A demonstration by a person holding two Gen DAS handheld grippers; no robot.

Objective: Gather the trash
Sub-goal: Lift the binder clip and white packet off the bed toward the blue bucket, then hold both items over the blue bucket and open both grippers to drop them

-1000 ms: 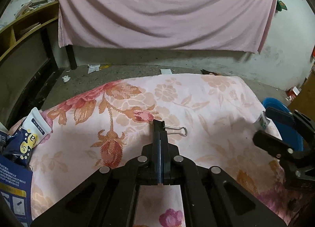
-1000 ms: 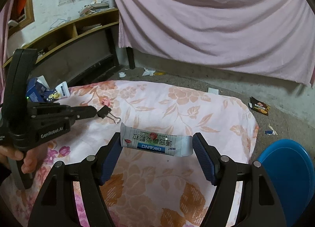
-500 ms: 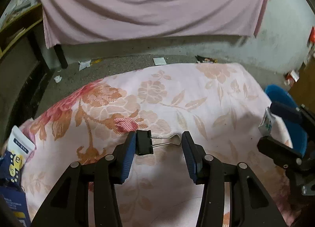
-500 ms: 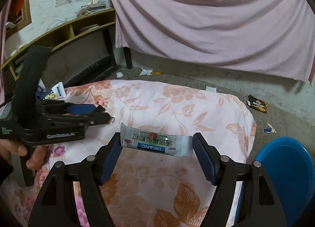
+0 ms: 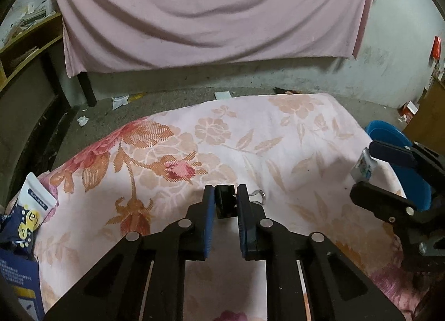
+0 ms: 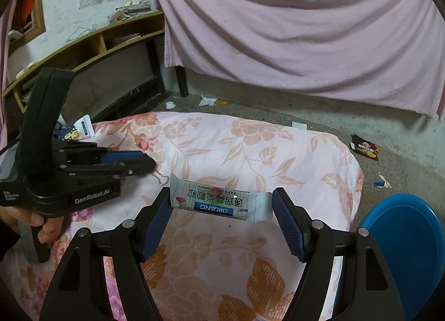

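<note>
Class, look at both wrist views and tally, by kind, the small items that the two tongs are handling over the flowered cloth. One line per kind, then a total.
Binder clip, between the closing left tongs: 1
Medicine sachet, spanning the right tongs: 1
Total: 2

Both cams are wrist fisheyes looking forward and steeply down along their tongs, close over the floral sheet (image 5: 278,137). Left view faces the pink curtain (image 5: 211,15); the right tongs (image 5: 361,170) show at its right edge. Right view faces the same curtain, left tongs (image 6: 144,162) at its left. Shared: sheet, curtain, blue bin (image 6: 403,237).
</note>
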